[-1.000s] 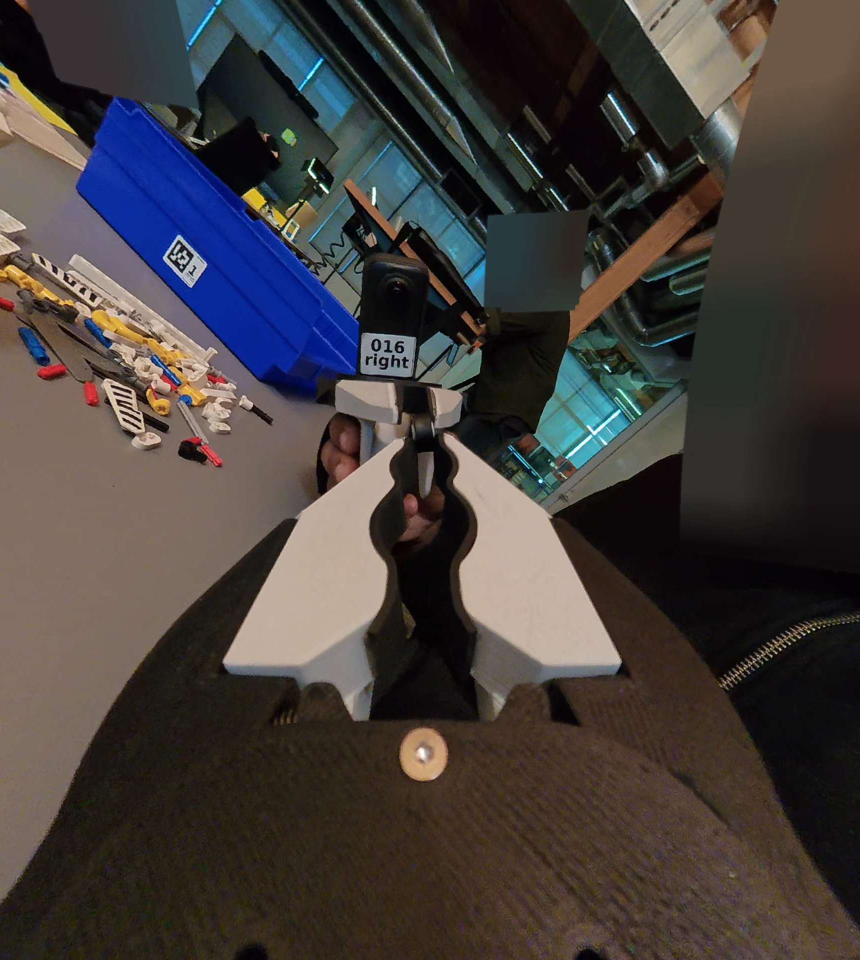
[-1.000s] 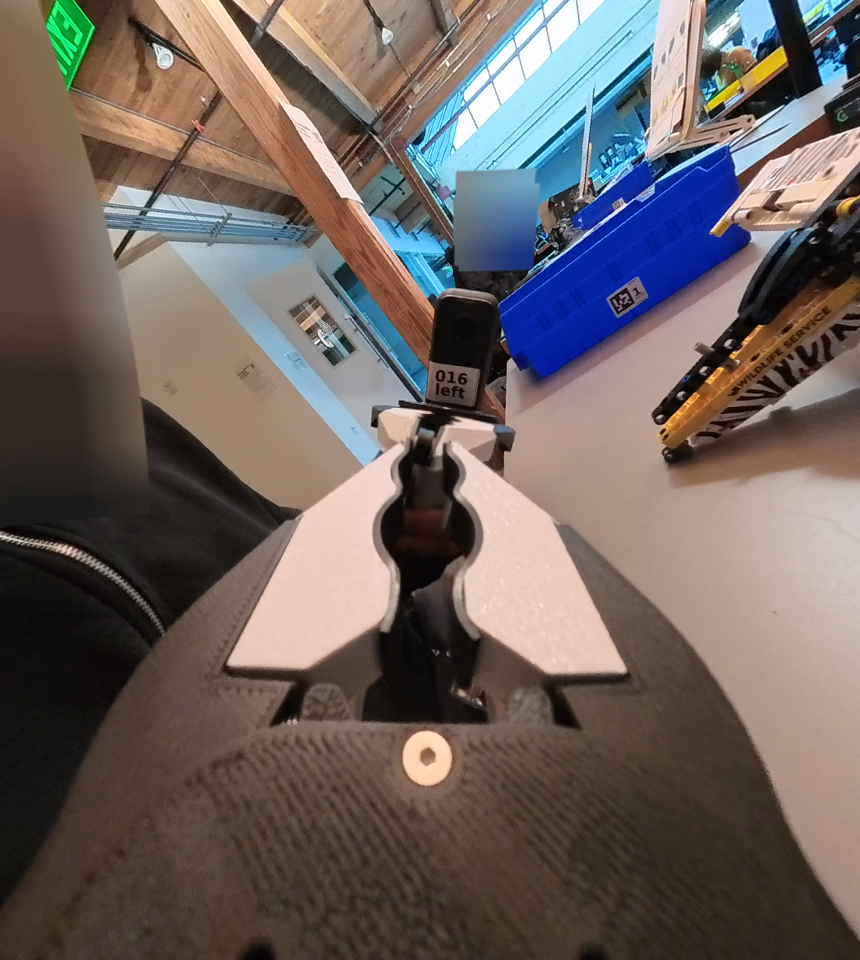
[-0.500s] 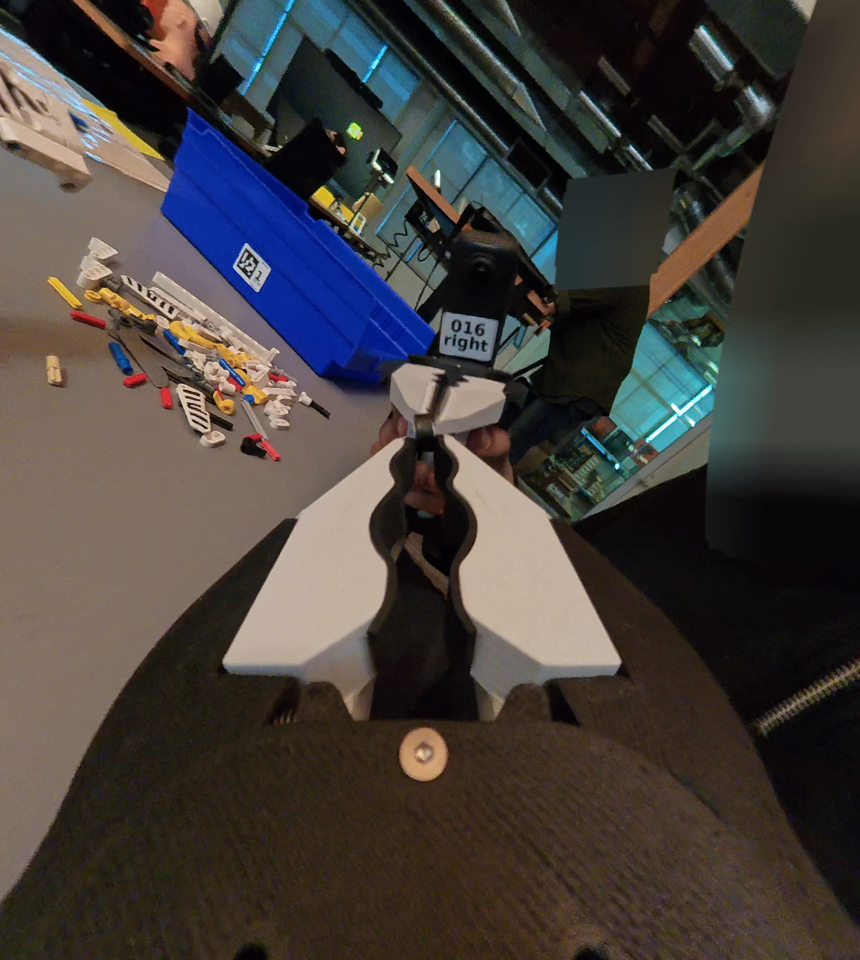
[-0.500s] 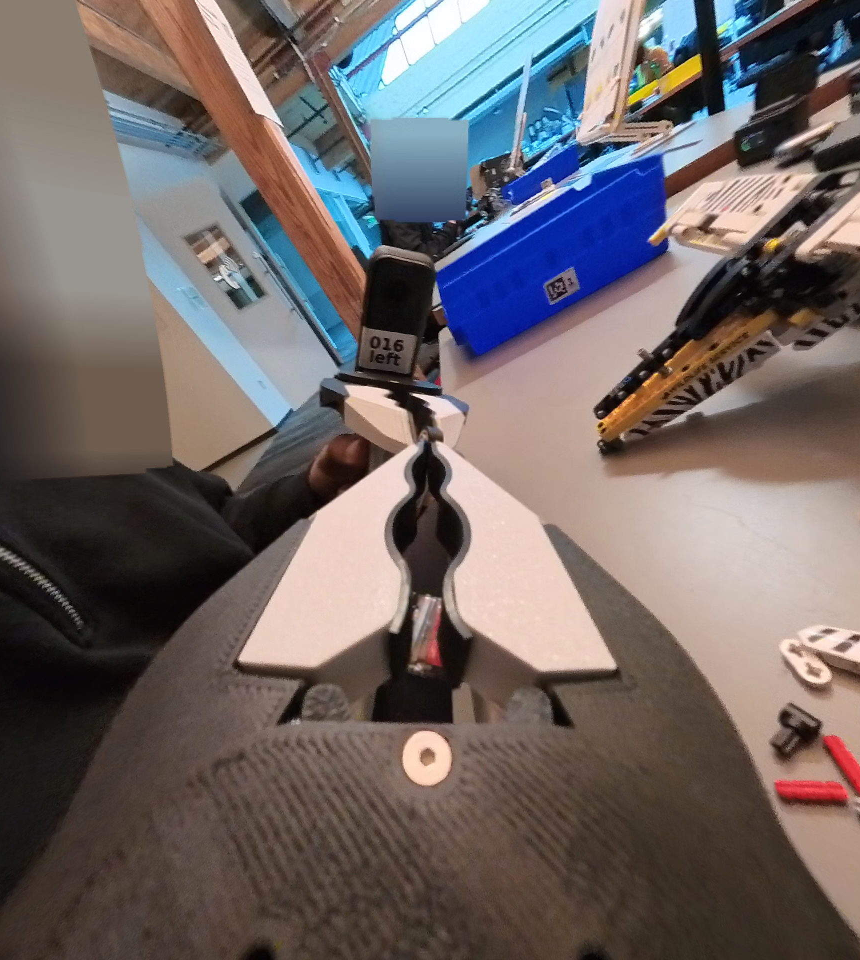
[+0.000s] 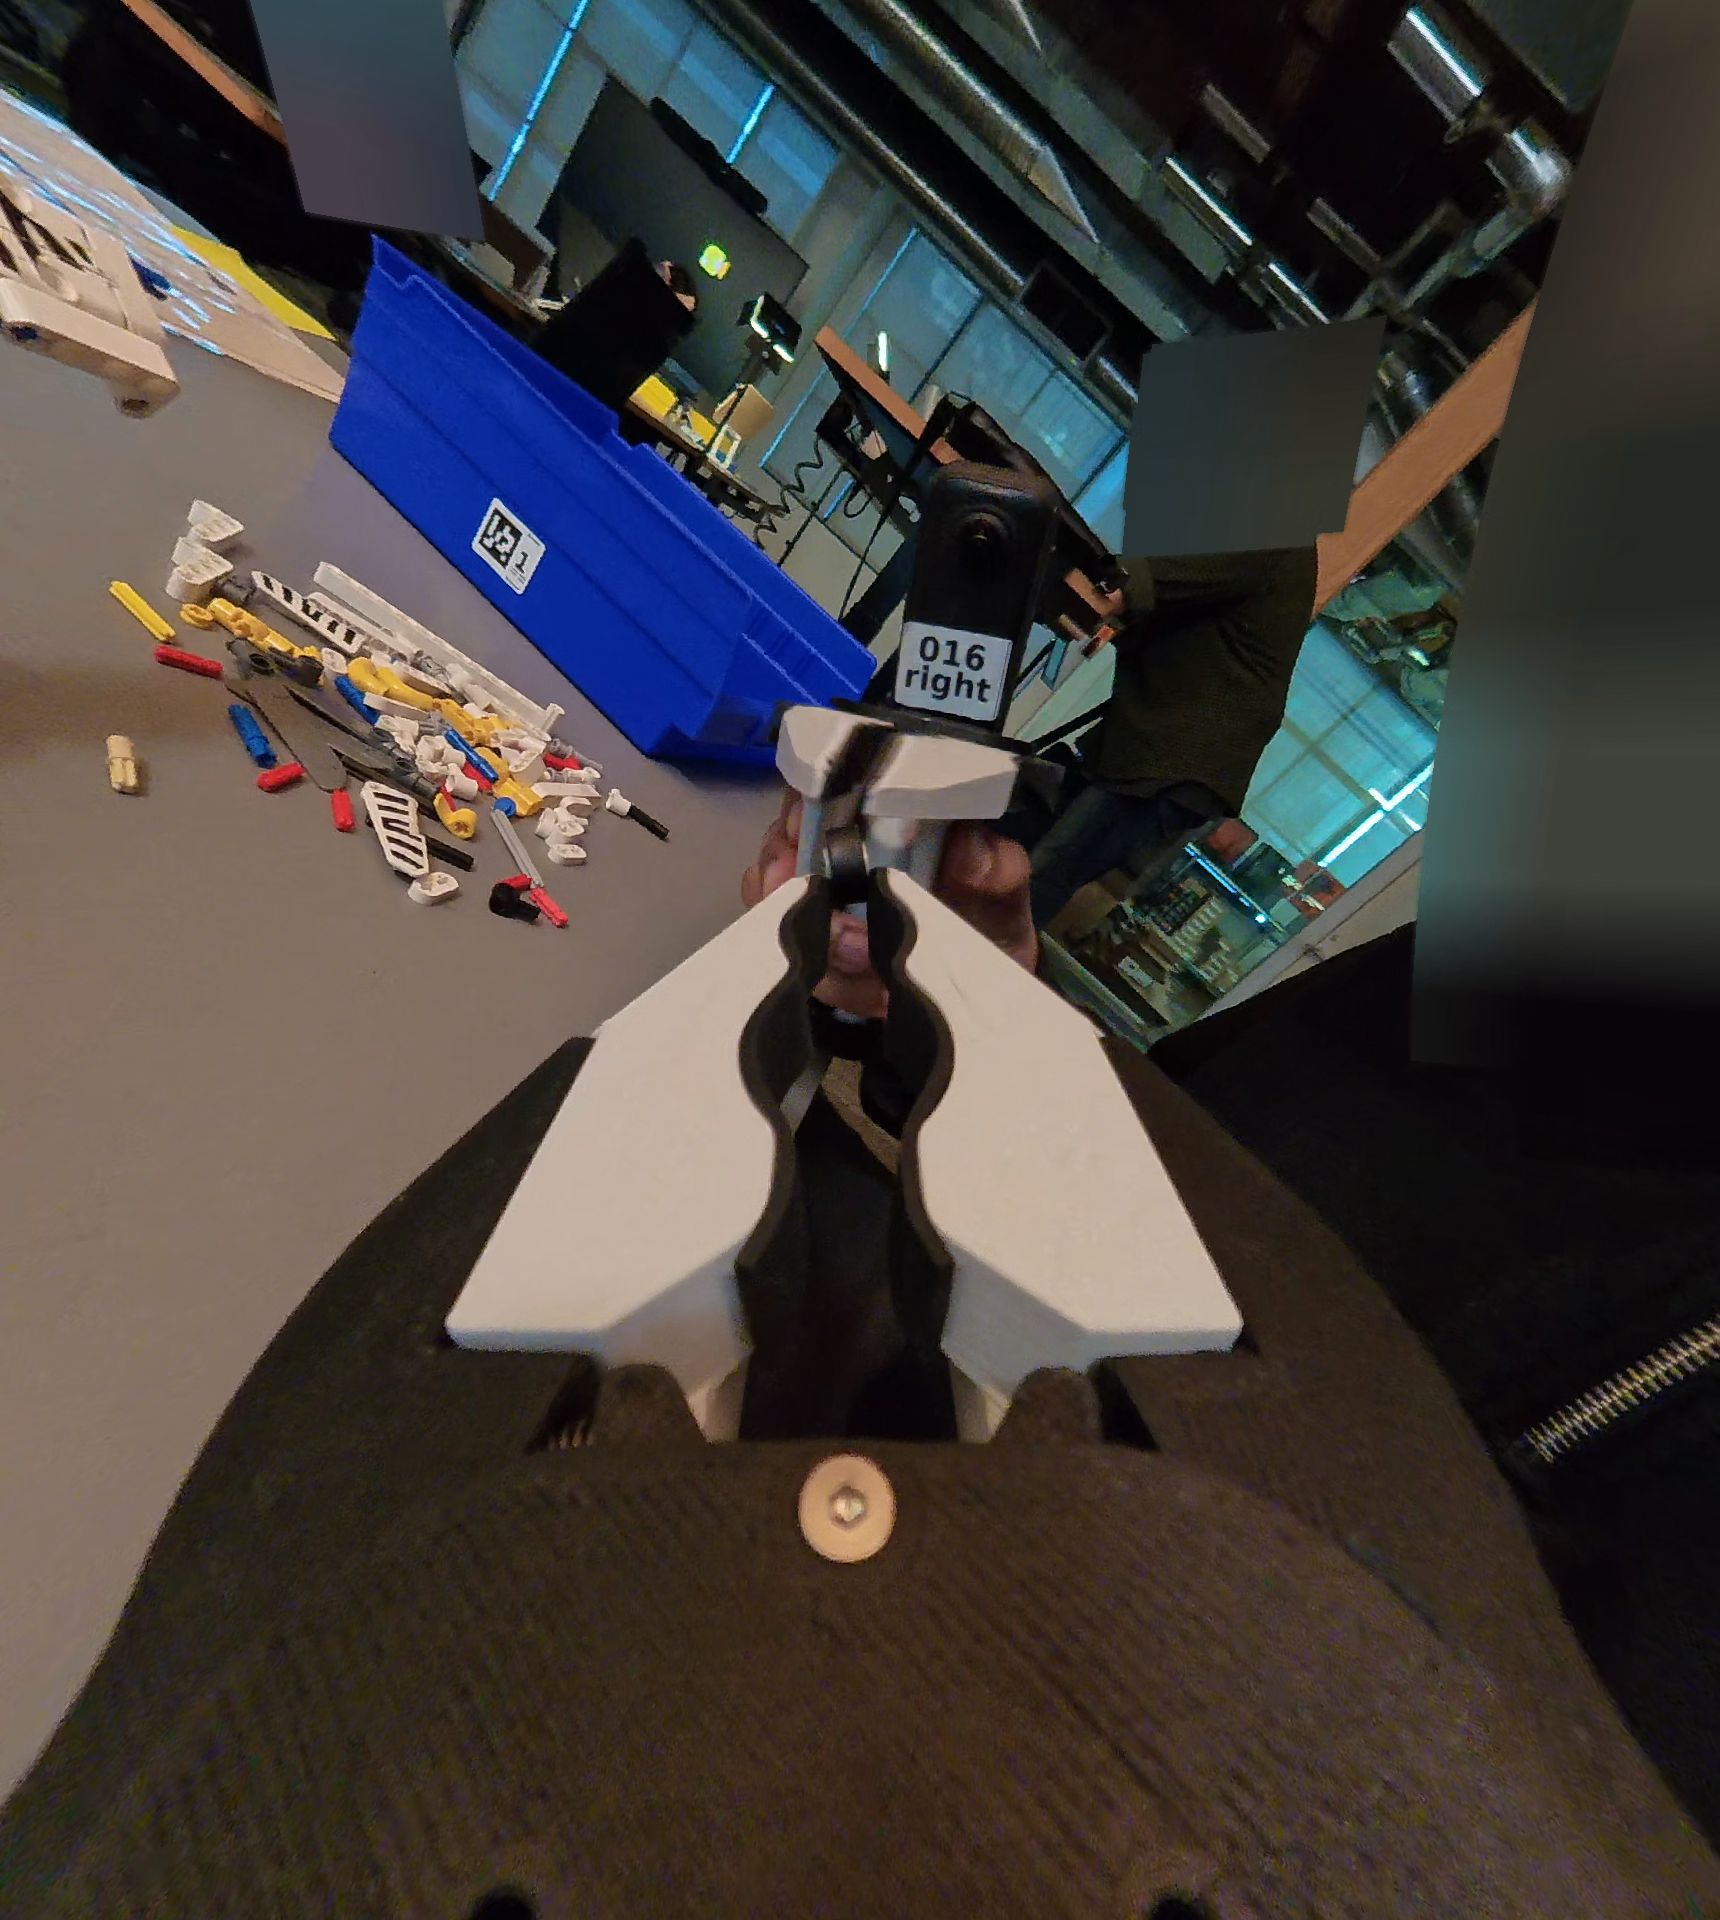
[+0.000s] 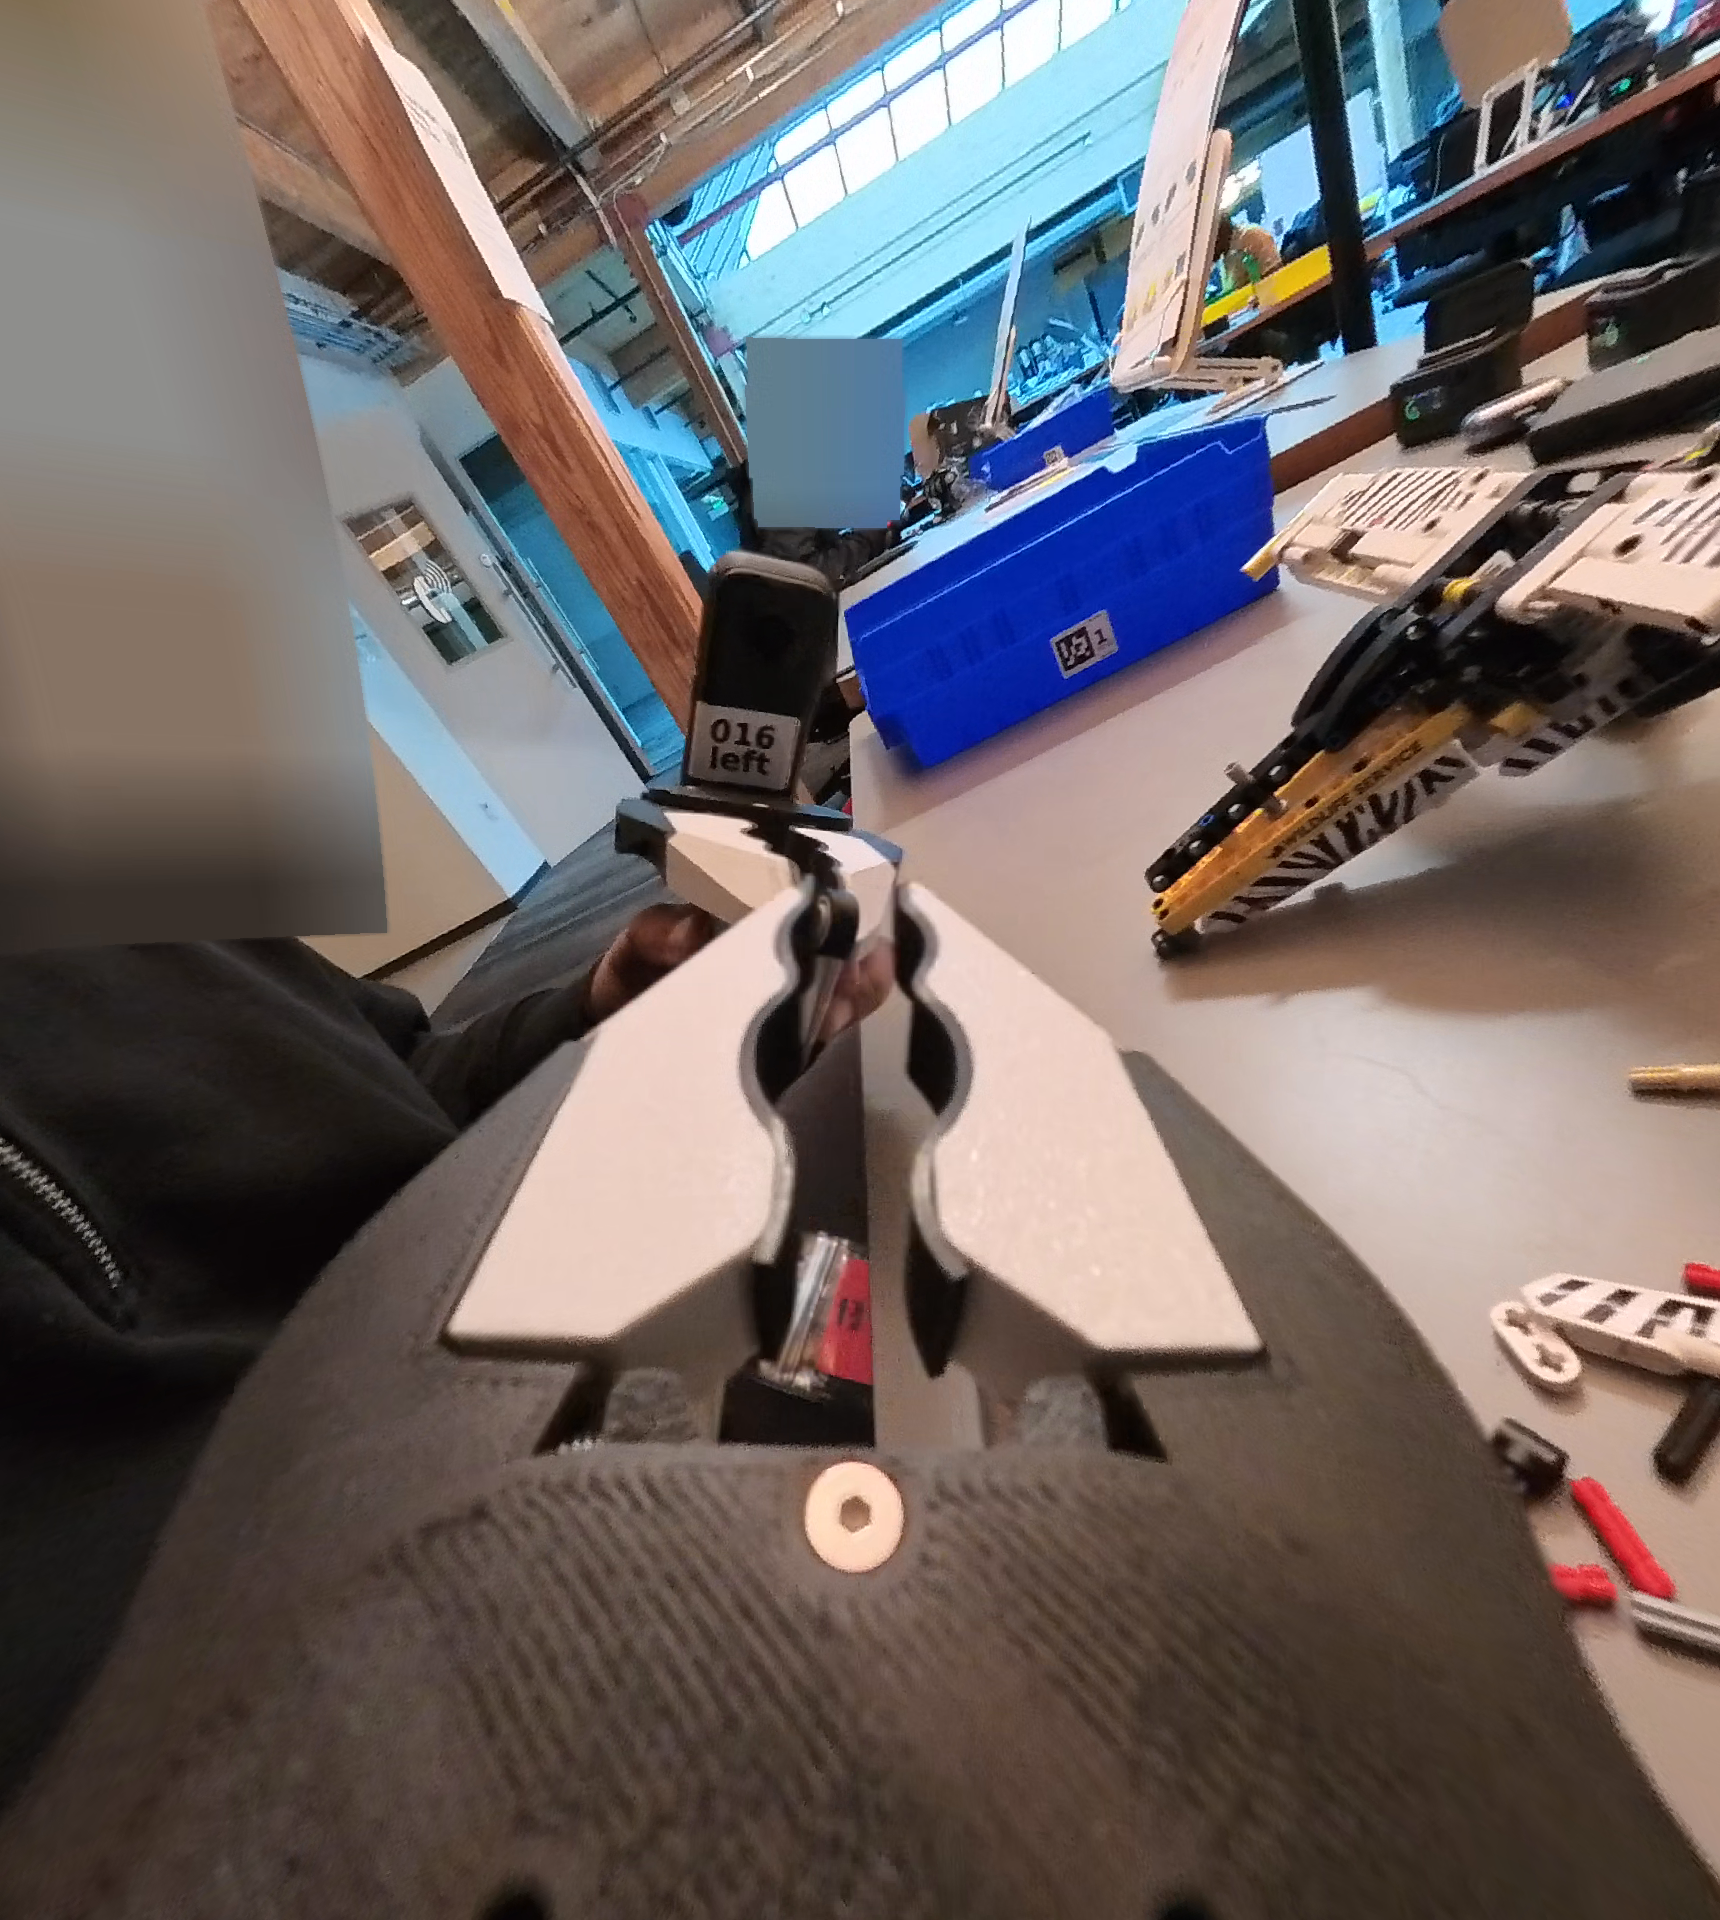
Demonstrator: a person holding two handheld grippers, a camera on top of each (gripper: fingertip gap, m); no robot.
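The small black piece [image 5: 843, 860] is a short, rounded plastic part, dark all over. It sits in the air just off the near edge of the bench [image 5: 160, 1039], where the two grippers meet tip to tip. The left gripper [image 5: 848, 883] is nearly closed, with its tips pinching the piece. The right gripper [image 6: 848, 909] faces it with its fingers [image 6: 991, 1039] narrowly parted. The piece lies close to one tip, and a clear slit shows beside the other. A hand [image 5: 991, 873] wraps the right gripper's handle.

Half a second ago the right gripper's tips were together; now they stand apart. The left gripper's narrow pinch looks unchanged. Both views have tipped down since a second ago, so more of the bench shows.

A scatter of small plastic parts [image 5: 399, 717] in white, yellow, red, blue and black lies well to the side of the grippers, with a blue bin [image 5: 627, 582] behind it. A wide bare stretch of grey bench lies between that scatter and the grippers. Further along stands a part-built model [image 6: 1458, 707] with striped panels and a yellow beam, and a few loose parts [image 6: 1666, 1340] lie near the right gripper's body. The bench edge runs close by the grippers, and a dark zipped jacket [image 6: 108, 1143] fills the space beyond it.
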